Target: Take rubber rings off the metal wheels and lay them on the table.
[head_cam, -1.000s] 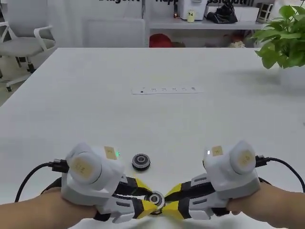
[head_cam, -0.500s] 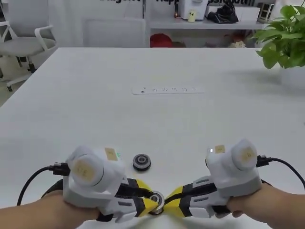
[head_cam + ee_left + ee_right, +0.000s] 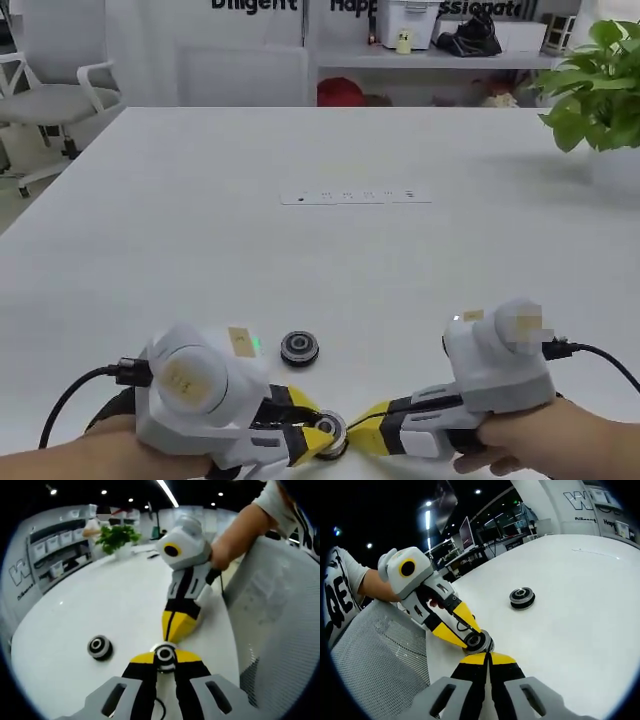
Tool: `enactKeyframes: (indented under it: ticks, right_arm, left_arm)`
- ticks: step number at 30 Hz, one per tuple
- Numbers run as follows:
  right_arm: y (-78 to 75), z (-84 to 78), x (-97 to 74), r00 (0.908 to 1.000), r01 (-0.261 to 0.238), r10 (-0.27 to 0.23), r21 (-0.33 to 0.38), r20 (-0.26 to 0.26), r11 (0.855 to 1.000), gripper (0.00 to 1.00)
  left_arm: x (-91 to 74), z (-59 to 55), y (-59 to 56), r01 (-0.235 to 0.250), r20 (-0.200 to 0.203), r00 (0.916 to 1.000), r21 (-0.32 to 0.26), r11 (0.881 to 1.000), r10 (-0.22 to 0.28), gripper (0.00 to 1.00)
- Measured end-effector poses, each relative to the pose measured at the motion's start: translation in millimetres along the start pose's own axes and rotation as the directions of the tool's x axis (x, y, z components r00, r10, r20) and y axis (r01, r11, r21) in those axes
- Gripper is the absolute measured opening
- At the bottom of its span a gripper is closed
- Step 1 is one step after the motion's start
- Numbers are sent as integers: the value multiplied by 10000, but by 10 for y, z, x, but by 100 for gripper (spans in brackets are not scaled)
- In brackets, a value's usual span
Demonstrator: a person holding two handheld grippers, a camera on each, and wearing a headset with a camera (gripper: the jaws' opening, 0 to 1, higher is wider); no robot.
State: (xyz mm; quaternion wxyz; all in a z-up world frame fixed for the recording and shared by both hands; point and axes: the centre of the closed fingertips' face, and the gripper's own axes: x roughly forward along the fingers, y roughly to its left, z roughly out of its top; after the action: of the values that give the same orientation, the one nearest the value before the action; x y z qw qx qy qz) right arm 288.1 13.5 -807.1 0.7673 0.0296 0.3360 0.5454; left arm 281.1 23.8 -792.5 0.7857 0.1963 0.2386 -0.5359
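Head view, bottom centre of the frame: the left gripper [image 3: 318, 438] and the right gripper [image 3: 368, 437] point at each other, tips meeting over the near edge of the white table [image 3: 420, 290]. Between them sits a small metal wheel [image 3: 327, 431]. In the left gripper view the two yellow jaws stand on either side of that wheel and clamp it, low in the middle of the frame. In the right gripper view the jaws are pressed together with only a thin slit between them, and their tips touch the rim of the wheel [image 3: 478, 641]; whether they pinch its rubber ring I cannot tell.

Just above the grippers in the head view, slightly left of centre, a second wheel [image 3: 300, 347] with its black ring on lies flat on the table, apart from both grippers. Further up, at mid-frame, a white power strip [image 3: 355, 196] lies across the tabletop. At the upper right edge a green plant [image 3: 598, 80] stands; at the upper left, beyond the table, is an office chair [image 3: 55, 95], and along the top runs a shelf [image 3: 430, 52] carrying boxes.
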Motion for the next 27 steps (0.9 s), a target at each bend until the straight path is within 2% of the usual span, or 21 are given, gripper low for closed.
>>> enactKeyframes:
  ticks: [1, 2, 8, 27]
  right_arm:
    - [5, 43, -6, 9997, -77, 69, 293, 252, 9995, 0]
    - [-7, 48, -16, 9997, -22, 11, 403, 257, 9992, 0]
    - [26, 97, -21, 9986, -173, 145, 555, 509, 9983, 0]
    - [125, 142, -3, 9971, -551, 529, 390, 553, 9977, 0]
  left_arm:
    - [-5, -4, -1, 2, -11, 10000, 7, 10000, -2, 13]
    - [-4, -3, -1, -5, -19, 10000, -2, 10000, 5, 13]
    - [-3, 1, -16, -123, -151, 9998, 27, 9999, 123, 13]
    - [-9, -13, -8, -298, -218, 9993, -70, 9995, 296, 12]
